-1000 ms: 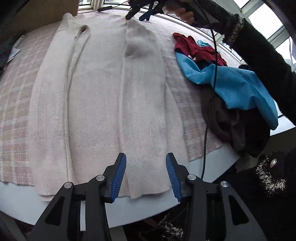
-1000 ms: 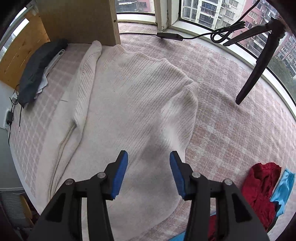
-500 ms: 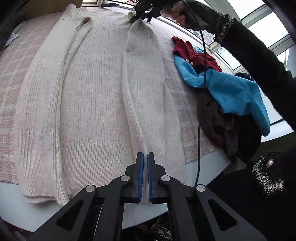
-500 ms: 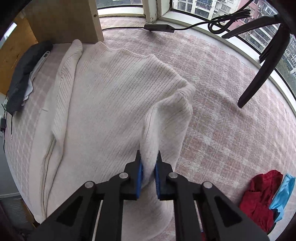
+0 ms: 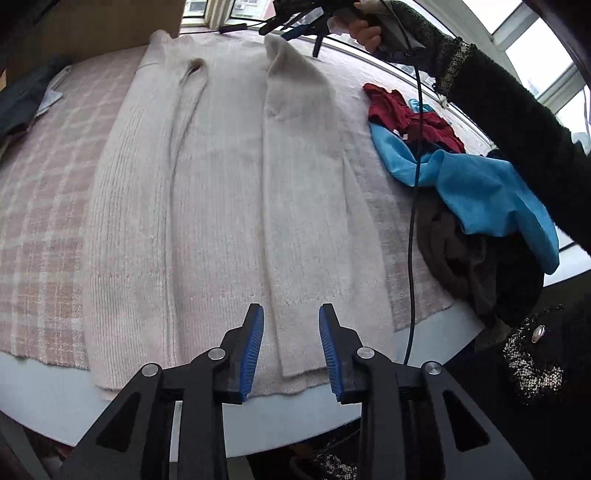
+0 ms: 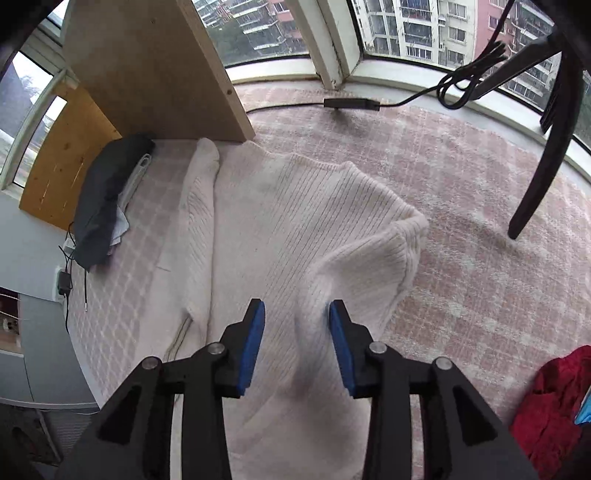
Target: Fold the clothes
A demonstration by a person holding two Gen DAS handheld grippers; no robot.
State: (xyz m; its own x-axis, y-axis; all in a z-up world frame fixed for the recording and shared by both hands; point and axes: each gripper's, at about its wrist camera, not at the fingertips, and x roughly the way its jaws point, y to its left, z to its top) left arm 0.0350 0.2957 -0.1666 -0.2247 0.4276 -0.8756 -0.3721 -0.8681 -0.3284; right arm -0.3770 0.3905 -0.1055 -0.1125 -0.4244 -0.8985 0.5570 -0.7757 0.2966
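The cream ribbed-knit sweater (image 5: 221, 206) lies flat, lengthwise on the pink plaid cloth. Its hem reaches the near table edge. Both sleeves are folded inward along the body. The right sleeve (image 5: 306, 221) lies on top of the body panel, with its shoulder fold (image 6: 410, 225) slightly raised.

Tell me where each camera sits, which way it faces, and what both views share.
Left wrist: at the sweater's hem, looking up its length; own open left tool below, right tool and sleeved arm beyond.
Right wrist: above the shoulder end, facing the windows; own open right tool only.
Shared: cream sweater, plaid cloth, red garment.
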